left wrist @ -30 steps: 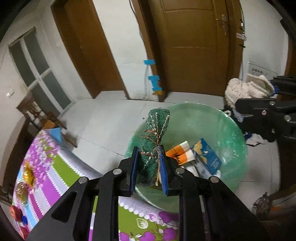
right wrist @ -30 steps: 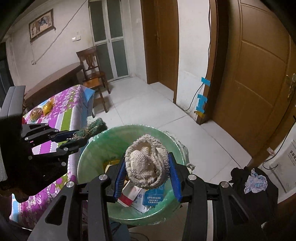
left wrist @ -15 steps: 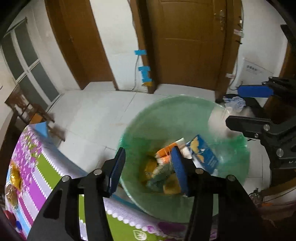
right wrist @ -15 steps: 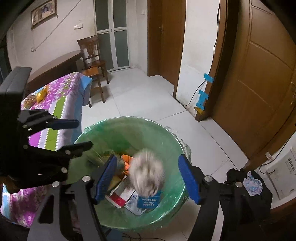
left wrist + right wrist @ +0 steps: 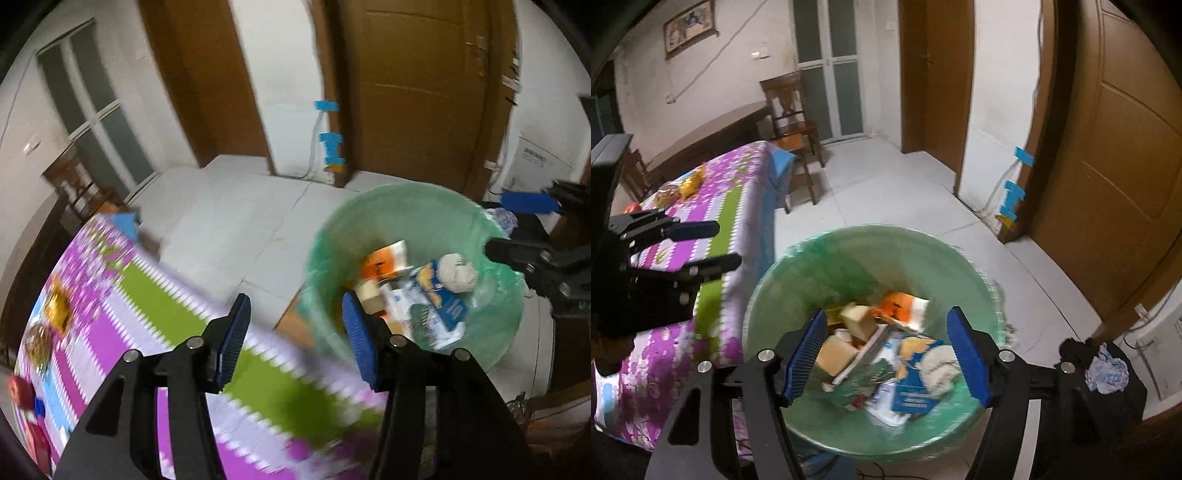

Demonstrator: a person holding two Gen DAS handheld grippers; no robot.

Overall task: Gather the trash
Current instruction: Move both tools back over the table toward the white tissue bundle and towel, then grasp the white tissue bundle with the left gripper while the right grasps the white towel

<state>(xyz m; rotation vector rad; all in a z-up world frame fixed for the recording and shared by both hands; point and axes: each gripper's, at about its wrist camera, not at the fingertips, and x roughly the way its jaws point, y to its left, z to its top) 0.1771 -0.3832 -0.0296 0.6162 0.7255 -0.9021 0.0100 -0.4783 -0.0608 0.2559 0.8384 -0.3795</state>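
Both hand-held grippers, left (image 5: 293,332) and right (image 5: 886,354), stand spread and empty as I watch. Right hovers over the green-lined bin (image 5: 798,269), where the knitted rag (image 5: 936,363) lies among cartons; left sits above the bench (image 5: 155,306) edge.

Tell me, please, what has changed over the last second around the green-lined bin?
Both grippers let go: the left gripper dropped its green scouring pad and the right gripper its cream knitted cloth into the bin. The left one then swung aside over the tablecloth. The bin stayed put.
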